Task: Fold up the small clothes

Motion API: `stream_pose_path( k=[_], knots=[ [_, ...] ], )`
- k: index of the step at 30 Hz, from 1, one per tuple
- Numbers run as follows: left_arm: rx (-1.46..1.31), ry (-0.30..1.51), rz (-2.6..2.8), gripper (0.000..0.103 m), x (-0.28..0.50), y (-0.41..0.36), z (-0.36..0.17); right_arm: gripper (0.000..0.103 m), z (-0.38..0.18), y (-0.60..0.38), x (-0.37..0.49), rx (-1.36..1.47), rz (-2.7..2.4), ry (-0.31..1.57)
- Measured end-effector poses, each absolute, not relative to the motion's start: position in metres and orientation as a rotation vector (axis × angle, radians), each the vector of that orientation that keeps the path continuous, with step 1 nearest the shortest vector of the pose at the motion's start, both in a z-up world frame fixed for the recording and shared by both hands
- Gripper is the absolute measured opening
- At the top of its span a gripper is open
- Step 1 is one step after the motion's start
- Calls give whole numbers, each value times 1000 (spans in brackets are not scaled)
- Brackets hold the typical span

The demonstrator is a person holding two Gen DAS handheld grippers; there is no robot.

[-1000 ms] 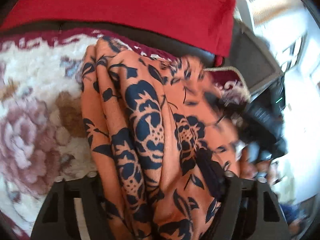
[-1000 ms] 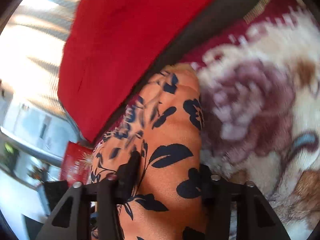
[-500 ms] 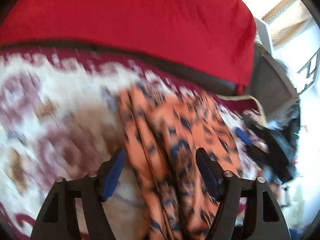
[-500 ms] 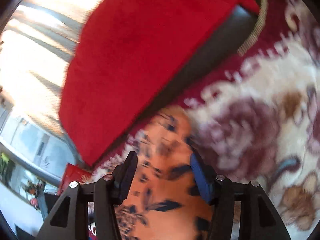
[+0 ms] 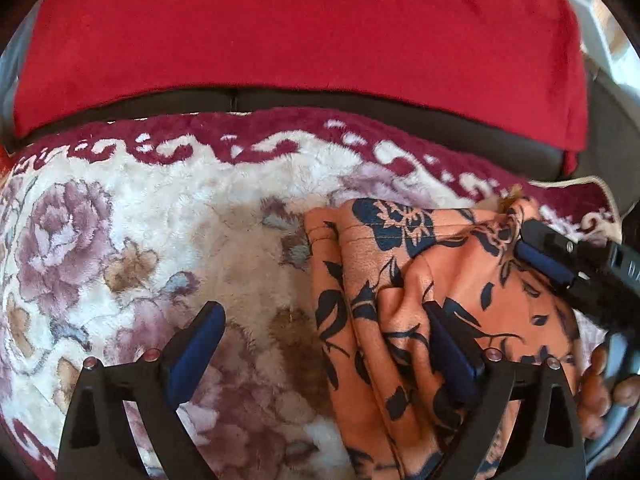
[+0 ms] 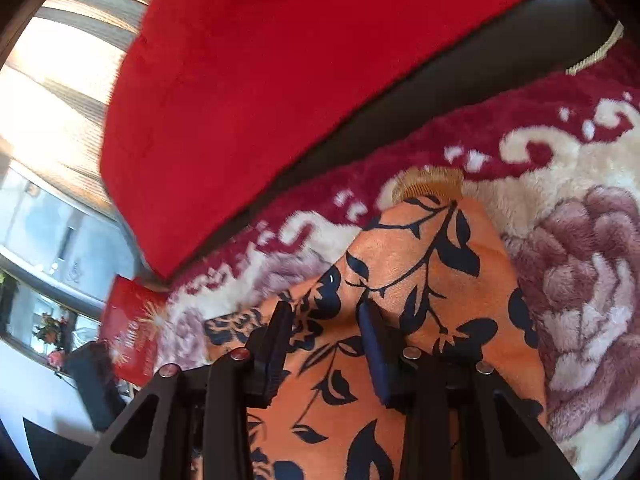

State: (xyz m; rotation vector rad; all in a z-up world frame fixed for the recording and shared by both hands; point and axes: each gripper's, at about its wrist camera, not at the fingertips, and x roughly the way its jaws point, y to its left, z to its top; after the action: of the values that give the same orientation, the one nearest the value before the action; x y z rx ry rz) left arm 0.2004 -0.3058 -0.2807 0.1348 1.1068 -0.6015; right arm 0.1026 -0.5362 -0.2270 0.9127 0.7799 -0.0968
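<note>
An orange garment with dark blue flowers (image 5: 408,288) lies bunched on a floral plush blanket (image 5: 160,220). My left gripper (image 5: 320,324) is open and empty; its right finger rests at the garment's folds, its left finger over the blanket. My right gripper (image 6: 324,316) hovers low over the same garment (image 6: 420,280) with jaws apart; no cloth is pinched between them. It also shows at the right of the left wrist view (image 5: 560,256), on the garment's far corner.
A red cushion (image 5: 300,28) stands along a dark sofa back (image 5: 460,120) behind the blanket. A red box (image 6: 132,328) and a window lie off to the left in the right wrist view. A hand (image 5: 600,384) holds the right gripper.
Both grippers have let go of the garment and opened. The garment has dropped onto the blanket. My left gripper has shifted left, so the garment now lies to its right.
</note>
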Motion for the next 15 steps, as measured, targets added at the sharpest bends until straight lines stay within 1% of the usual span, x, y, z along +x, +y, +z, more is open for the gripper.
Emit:
stream_pose_path(
  k=[5,6,7,8,12,14,15],
  knots=[
    [107,997,-650,97,169,-275,-247,41,-199,-529,59,869,-96,722],
    [99,979,-666,97,161,-270,-239,45,-192,-527,49,851,-102,712],
    [96,968,-680,97,153,-267,-232,50,-185,-524,33,836,-103,701],
    [96,958,-695,97,146,-264,-226,51,-183,-520,24,832,-101,692],
    [156,900,-735,97,112,-259,-217,50,-176,-497,-27,776,-76,635],
    [207,878,-737,97,92,-258,-219,45,-178,-484,-40,741,-96,623],
    [225,868,-729,97,84,-256,-220,41,-180,-478,-46,738,-100,625]
  ],
)
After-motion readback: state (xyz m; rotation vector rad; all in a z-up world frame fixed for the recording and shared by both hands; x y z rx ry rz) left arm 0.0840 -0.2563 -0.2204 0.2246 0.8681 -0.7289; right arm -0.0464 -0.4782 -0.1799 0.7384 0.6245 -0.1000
